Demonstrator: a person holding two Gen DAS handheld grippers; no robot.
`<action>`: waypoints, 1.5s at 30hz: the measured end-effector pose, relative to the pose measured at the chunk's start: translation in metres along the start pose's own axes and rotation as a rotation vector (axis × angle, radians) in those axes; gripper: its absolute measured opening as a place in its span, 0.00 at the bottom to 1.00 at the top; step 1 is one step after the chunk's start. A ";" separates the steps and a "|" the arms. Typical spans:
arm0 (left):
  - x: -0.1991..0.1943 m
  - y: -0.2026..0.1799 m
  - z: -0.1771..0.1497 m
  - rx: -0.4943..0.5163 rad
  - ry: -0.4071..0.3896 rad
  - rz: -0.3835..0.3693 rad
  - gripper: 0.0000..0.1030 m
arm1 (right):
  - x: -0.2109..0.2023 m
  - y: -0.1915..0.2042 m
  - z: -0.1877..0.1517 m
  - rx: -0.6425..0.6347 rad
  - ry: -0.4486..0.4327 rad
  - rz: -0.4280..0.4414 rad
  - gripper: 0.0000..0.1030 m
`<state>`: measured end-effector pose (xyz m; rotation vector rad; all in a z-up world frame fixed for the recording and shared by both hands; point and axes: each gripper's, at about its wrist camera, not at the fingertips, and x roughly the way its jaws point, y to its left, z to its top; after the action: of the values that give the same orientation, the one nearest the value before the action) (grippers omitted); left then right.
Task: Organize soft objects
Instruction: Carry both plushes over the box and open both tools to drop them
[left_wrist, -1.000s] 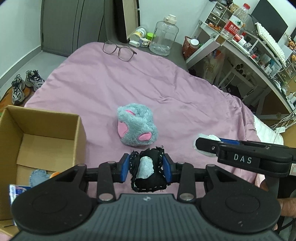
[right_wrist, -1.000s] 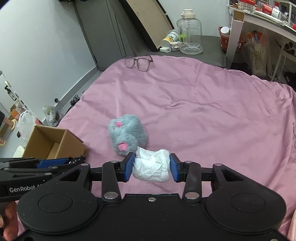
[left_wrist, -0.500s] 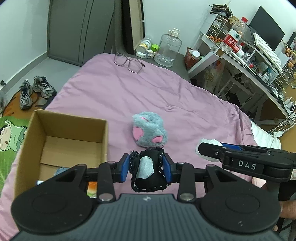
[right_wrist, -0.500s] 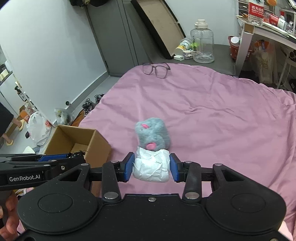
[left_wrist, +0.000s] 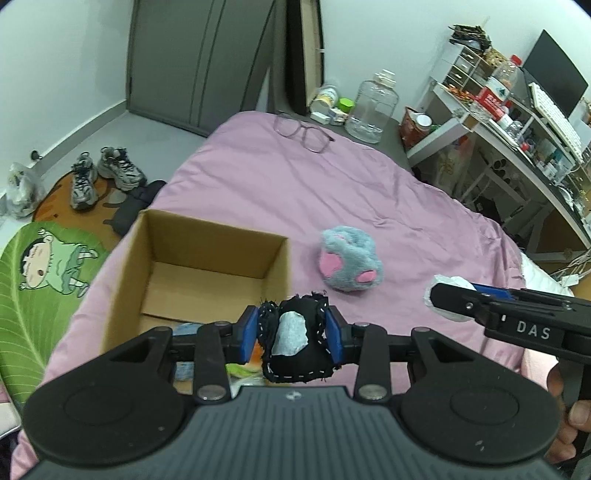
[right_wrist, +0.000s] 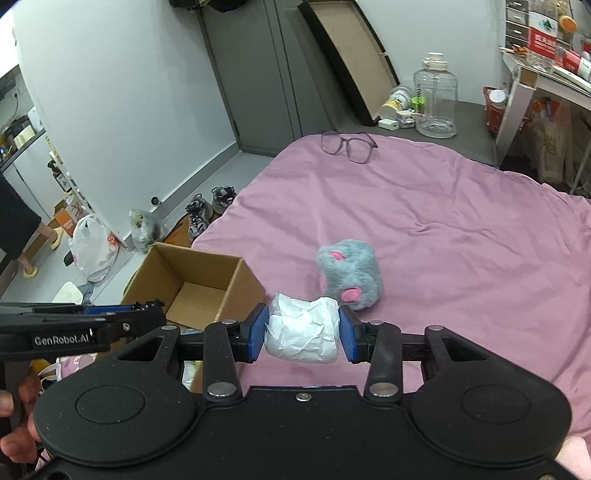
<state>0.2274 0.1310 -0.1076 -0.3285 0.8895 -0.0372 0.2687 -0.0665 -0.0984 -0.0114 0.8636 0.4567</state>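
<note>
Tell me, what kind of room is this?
Most likely a bedroom that doubles as a study: a bed under a pink cover, a cluttered desk with a monitor, and sneakers on the floor.

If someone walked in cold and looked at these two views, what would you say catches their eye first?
Probably the two loaded grippers: the left gripper pinches a black stitched pouch just above the open cardboard box, and the right gripper clamps a crumpled white wad. Next comes the grey plush toy with pink patches, lying alone on the pink bedspread right of the box.
</note>
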 end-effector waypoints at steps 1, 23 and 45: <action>-0.002 0.005 0.001 -0.006 -0.004 0.000 0.37 | 0.001 0.004 0.000 -0.007 0.001 0.003 0.39; 0.026 0.076 0.010 -0.093 0.016 0.040 0.37 | 0.043 0.075 0.013 -0.156 0.061 0.074 0.39; 0.048 0.092 0.019 -0.089 0.008 0.010 0.63 | 0.084 0.106 0.016 -0.209 0.120 0.064 0.39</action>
<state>0.2625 0.2158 -0.1601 -0.4072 0.9026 0.0106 0.2852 0.0646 -0.1312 -0.2055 0.9322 0.6095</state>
